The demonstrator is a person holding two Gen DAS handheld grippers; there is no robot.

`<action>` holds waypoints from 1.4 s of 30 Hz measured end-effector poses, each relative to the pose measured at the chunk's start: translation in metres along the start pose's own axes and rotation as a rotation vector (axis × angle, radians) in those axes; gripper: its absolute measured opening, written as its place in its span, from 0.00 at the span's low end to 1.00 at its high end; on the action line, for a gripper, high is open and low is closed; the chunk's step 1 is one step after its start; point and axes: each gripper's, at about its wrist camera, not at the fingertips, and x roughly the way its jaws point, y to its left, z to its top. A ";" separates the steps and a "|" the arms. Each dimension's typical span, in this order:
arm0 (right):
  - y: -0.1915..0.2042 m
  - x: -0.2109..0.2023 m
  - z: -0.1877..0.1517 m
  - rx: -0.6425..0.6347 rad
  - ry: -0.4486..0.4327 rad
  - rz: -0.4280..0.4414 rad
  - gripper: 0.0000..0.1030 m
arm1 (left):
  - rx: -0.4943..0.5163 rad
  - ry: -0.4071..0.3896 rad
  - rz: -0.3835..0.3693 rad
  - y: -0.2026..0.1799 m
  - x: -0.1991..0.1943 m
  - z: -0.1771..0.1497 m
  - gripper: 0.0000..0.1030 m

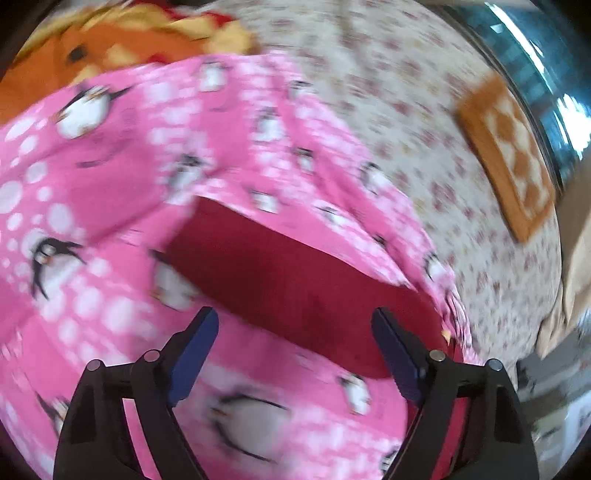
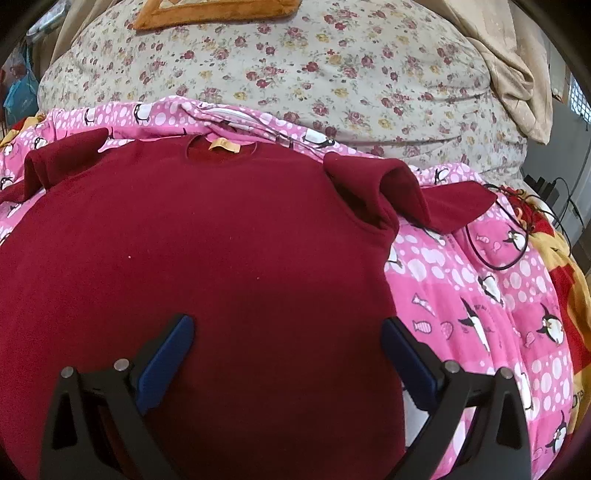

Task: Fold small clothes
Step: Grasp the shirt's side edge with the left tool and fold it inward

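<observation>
A dark red sweater (image 2: 207, 236) lies flat on a pink penguin-print blanket (image 2: 480, 280), neck label (image 2: 223, 144) at the far side, both sleeves bunched near the shoulders. My right gripper (image 2: 288, 332) is open and empty, just above the sweater's lower right part near its side edge. In the blurred left wrist view, my left gripper (image 1: 295, 325) is open and empty over a strip of the red sweater (image 1: 280, 273) on the pink blanket (image 1: 110, 177).
A floral bedsheet (image 2: 332, 66) lies beyond the blanket. An orange checkered cushion (image 1: 509, 155) sits on it, also in the right wrist view (image 2: 214, 14). A black cable loop (image 2: 495, 254) lies on the blanket at right. An orange-yellow-red blanket (image 1: 122, 40) borders the pink one.
</observation>
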 end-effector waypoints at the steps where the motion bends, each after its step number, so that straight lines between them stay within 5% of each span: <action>1: 0.000 0.000 0.000 -0.001 0.001 -0.002 1.00 | -0.046 0.006 -0.017 0.014 0.002 0.004 0.56; 5: 0.001 0.001 0.001 -0.002 0.003 -0.003 1.00 | -0.239 0.026 -0.095 0.061 0.018 0.011 0.52; 11: 0.001 0.002 0.000 0.007 0.006 0.004 1.00 | -0.175 0.006 -0.041 0.045 0.041 0.027 0.52; 13: 0.001 0.004 0.000 0.011 0.009 0.007 1.00 | -0.146 -0.005 0.013 0.038 0.044 0.028 0.36; 14: 0.001 0.005 0.001 0.014 0.010 0.009 1.00 | -0.124 -0.005 0.086 0.034 0.045 0.026 0.07; 16: 0.000 0.005 0.001 0.019 0.013 0.012 1.00 | -0.084 -0.005 0.204 0.031 0.044 0.025 0.00; 19: 0.000 0.005 0.001 0.020 0.010 0.009 1.00 | 0.067 -0.133 0.363 -0.001 0.013 0.030 0.00; 23: 0.000 0.004 0.001 0.018 0.009 0.003 1.00 | 0.171 -0.372 0.413 -0.040 -0.065 0.058 0.00; 26: 0.001 0.004 0.001 0.015 0.011 -0.001 1.00 | 0.220 -0.383 0.365 -0.066 -0.084 0.065 0.00; 30: 0.001 0.003 0.001 0.012 0.013 -0.007 1.00 | 0.398 -0.286 0.155 -0.141 -0.062 0.026 0.00; 34: -0.006 0.000 0.004 0.037 0.033 0.027 1.00 | 0.544 -0.091 -0.112 -0.241 0.008 -0.060 0.00; 37: -0.019 -0.006 0.004 0.099 0.025 0.023 1.00 | 0.641 0.020 -0.231 -0.305 0.072 -0.132 0.00; 40: -0.033 -0.013 0.003 0.163 0.008 0.007 1.00 | 0.692 0.134 -0.254 -0.330 0.127 -0.186 0.00; 42: -0.041 -0.016 0.003 0.200 -0.003 0.013 1.00 | 0.747 0.230 -0.197 -0.329 0.157 -0.220 0.03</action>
